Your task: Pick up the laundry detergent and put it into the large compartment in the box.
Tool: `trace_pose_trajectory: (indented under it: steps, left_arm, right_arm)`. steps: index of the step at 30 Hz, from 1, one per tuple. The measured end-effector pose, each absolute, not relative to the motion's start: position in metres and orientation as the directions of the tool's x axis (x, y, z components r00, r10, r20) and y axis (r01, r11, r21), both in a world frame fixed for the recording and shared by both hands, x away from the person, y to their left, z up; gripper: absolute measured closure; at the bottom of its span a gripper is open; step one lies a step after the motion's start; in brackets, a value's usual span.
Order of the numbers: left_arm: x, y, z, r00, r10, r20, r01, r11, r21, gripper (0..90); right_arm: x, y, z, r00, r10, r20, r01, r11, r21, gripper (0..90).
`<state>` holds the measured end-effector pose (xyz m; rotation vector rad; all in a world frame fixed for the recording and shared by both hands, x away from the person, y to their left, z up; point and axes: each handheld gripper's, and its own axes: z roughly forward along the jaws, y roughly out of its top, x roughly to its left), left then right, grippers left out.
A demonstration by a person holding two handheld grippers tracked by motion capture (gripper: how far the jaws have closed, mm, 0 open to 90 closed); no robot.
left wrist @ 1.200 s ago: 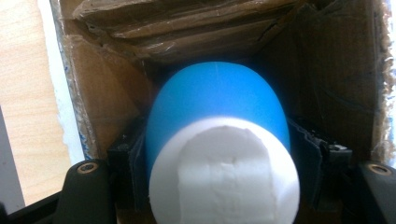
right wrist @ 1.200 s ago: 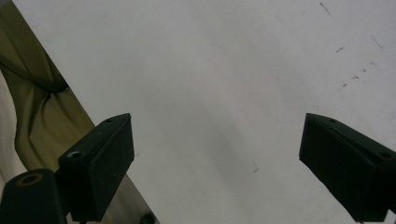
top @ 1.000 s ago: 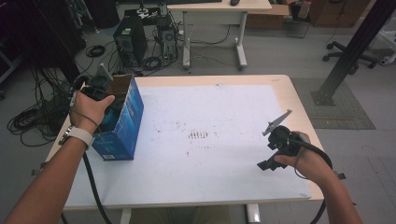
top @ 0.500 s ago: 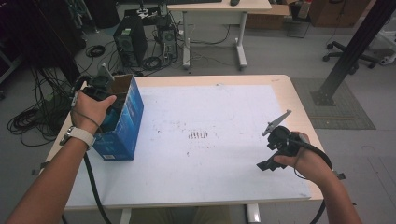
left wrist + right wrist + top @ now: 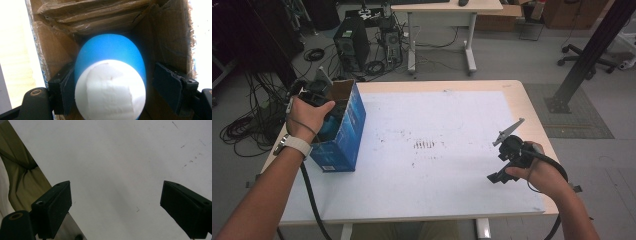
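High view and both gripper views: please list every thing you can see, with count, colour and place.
box: 1, blue outside, brown inside, open, left part of table
bottle: 1, blue with white cap, inside box, between left gripper fingers
table: 1, white top, wood edge, centre
computer tower: 1, black, floor behind table
desk: 1, pale, far back
left gripper: 1, black, in the box, fingers have just been opening
right gripper: 1, black, open, above table's right part

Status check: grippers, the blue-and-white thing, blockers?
Left gripper inside the blue box, jaws just opened, straddling the blue-and-white object. Right gripper open over the table. Box walls close around.
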<state>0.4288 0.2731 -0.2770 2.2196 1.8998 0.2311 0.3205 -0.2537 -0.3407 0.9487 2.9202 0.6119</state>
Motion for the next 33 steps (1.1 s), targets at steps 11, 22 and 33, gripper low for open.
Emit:
trace_pose_trajectory:
  steps: [11,22,33]
  left_arm:
    - [0.427,0.276,-0.273,0.176,0.983,-0.049,0.951,-0.157,0.266,22.9]
    - [0.424,0.277,-0.262,0.188,0.981,-0.046,0.945,-0.168,0.28,17.2]
    - [0.422,0.278,-0.249,0.198,0.977,-0.076,0.94,-0.167,0.296,13.0]
  right_arm:
    - [0.319,-0.254,-0.339,-0.818,0.566,0.105,0.561,0.741,0.37,10.5]
    - [0.319,-0.252,-0.338,-0.819,0.564,0.105,0.559,0.741,0.371,10.4]
    - [0.318,-0.252,-0.336,-0.819,0.564,0.101,0.557,0.742,0.372,10.5]
